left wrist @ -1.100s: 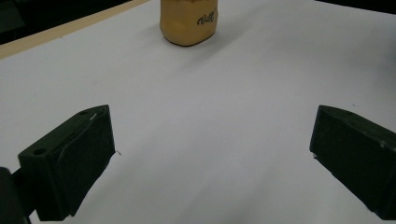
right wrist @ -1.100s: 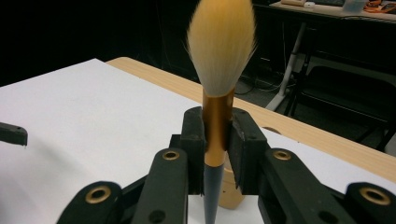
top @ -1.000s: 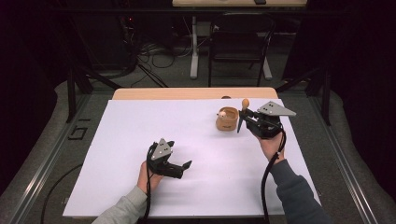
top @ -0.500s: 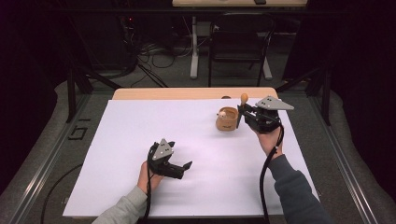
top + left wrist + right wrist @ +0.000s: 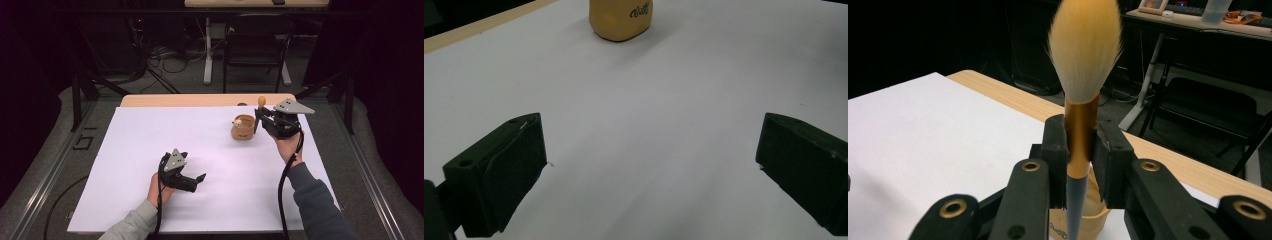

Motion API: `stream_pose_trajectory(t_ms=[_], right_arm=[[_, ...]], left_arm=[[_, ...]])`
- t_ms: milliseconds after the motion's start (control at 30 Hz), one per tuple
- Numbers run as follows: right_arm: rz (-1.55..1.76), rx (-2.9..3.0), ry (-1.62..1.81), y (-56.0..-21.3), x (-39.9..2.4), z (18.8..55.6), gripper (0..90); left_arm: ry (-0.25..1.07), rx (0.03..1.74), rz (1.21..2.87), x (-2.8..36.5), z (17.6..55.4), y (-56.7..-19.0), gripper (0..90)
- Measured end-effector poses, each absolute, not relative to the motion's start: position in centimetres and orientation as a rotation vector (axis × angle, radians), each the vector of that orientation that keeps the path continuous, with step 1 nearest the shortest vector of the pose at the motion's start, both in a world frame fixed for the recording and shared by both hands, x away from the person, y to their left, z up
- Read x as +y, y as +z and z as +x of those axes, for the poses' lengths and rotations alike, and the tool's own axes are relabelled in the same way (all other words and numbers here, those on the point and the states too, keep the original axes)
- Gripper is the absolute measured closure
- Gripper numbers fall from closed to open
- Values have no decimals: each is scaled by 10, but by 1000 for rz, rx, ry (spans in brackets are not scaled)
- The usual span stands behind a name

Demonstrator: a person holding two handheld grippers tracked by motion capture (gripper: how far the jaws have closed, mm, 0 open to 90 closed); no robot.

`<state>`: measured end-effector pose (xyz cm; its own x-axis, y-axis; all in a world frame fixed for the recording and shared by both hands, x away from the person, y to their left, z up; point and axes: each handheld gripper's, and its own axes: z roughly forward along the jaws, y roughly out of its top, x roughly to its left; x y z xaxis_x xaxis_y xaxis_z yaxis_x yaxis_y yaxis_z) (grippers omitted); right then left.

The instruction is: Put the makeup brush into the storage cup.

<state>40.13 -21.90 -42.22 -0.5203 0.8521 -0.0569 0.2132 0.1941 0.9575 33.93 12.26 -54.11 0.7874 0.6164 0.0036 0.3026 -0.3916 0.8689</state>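
My right gripper (image 5: 259, 120) is shut on a makeup brush (image 5: 261, 102) and holds it upright, bristles up, at the far right of the table. In the right gripper view the pads clamp the brush's (image 5: 1083, 50) copper ferrule, and the gripper (image 5: 1081, 155) stands just over a tan cup (image 5: 1089, 212). That cup (image 5: 243, 130) stands on the white sheet just left of the brush; the handle's lower end is hidden. My left gripper (image 5: 199, 179) rests low on the sheet at front centre, open and with nothing in it (image 5: 649, 165), pointing toward the cup (image 5: 621, 17).
A white sheet (image 5: 150, 150) covers most of the wooden table (image 5: 200, 100). Beyond the far edge stand a black chair (image 5: 257, 45) and table legs with cables on the floor. Metal rails run along both sides.
The right gripper has shifted a little up the picture with the brush still in it, staying beside the cup. The left gripper has not moved.
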Motion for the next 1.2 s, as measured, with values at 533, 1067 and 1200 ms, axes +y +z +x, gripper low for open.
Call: stream_pose_trajectory(t_ms=[533, 1067, 1200], right_arm=[[959, 1845, 1341, -403, -215, 407, 775], [958, 1831, 1340, -402, -213, 420, 775], [959, 1830, 1338, -402, -212, 423, 776]], left_arm=[[396, 684, 2008, 122, 340, -541, 0], [386, 689, 2007, 122, 340, -542, 0], [387, 687, 2009, 122, 340, -542, 0]])
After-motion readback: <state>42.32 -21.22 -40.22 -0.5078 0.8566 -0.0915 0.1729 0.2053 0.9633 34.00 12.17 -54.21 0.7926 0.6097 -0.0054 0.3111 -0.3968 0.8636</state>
